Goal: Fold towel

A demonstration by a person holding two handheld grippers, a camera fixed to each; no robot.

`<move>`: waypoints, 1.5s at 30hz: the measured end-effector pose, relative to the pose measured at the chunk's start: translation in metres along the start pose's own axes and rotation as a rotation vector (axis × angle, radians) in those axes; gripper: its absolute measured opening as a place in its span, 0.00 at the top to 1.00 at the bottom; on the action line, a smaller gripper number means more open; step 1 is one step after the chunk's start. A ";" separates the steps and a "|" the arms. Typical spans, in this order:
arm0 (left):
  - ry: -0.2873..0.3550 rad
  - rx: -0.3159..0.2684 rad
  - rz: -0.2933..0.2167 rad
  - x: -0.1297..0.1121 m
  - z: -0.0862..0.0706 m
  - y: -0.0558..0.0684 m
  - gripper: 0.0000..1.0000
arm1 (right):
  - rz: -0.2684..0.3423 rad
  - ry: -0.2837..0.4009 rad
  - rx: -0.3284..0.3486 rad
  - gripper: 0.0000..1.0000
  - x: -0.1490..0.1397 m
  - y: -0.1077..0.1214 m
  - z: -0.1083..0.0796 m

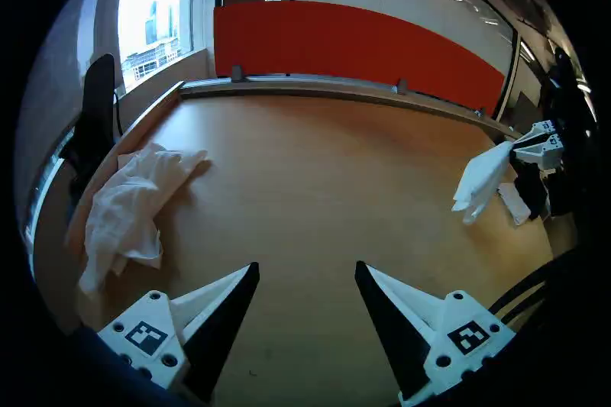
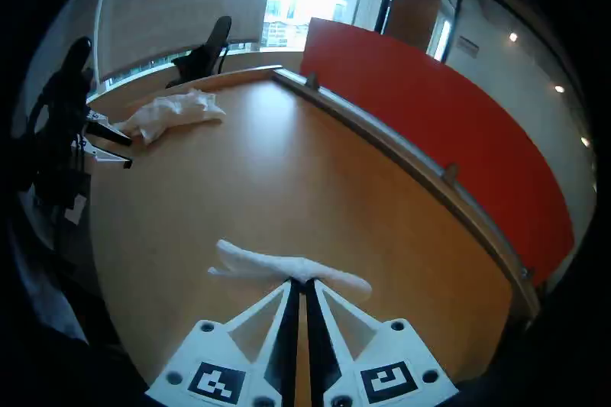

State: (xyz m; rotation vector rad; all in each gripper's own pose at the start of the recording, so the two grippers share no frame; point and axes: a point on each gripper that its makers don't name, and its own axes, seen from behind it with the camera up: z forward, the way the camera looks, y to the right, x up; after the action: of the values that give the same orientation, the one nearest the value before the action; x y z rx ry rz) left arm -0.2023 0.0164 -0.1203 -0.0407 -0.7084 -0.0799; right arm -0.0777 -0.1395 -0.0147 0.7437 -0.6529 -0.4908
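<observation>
Barely begun: the right claw is clenched on a white towel, which dangles unfolded over the wooden surface; the left claw hangs released, a crumpled heap lying well apart.

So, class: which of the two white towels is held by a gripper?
The towel pinched in the right gripper; the other towel lies crumpled on the desk, untouched.

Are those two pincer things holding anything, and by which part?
The right gripper has its jaws shut on a white towel, pinching midway along its bunched edge. The left gripper holds nothing.
</observation>
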 end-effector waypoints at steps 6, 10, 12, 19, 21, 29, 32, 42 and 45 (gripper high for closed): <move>-0.001 -0.001 0.007 0.001 0.000 0.002 0.07 | 0.015 -0.014 -0.019 0.94 -0.010 0.023 -0.009; -0.002 0.000 0.014 0.002 0.000 0.003 0.07 | 0.023 -0.026 -0.032 0.94 -0.018 0.041 -0.014; -0.002 0.001 0.017 0.002 -0.001 0.003 0.07 | 0.027 -0.032 -0.040 0.94 -0.022 0.051 -0.016; -0.006 0.003 0.025 0.003 -0.001 0.006 0.07 | 0.038 -0.066 -0.078 0.94 -0.040 0.090 -0.027; -0.008 0.004 0.026 0.003 -0.001 0.006 0.07 | 0.042 -0.077 -0.089 0.94 -0.046 0.101 -0.030; -0.018 0.009 0.032 0.002 0.001 0.009 0.07 | 0.068 -0.119 -0.133 0.94 -0.069 0.148 -0.042; -0.021 0.011 0.033 0.002 0.002 0.010 0.07 | 0.075 -0.136 -0.151 0.94 -0.078 0.165 -0.046; -0.029 0.020 0.037 0.004 0.006 0.014 0.07 | 0.098 -0.196 -0.202 0.94 -0.108 0.216 -0.061; -0.031 0.022 0.039 0.005 0.007 0.014 0.07 | 0.102 -0.211 -0.216 0.94 -0.115 0.229 -0.066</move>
State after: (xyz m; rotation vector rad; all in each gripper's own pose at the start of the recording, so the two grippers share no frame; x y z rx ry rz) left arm -0.2019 0.0306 -0.1116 -0.0344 -0.7386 -0.0342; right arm -0.0720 0.1087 0.0777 0.4556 -0.8162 -0.5405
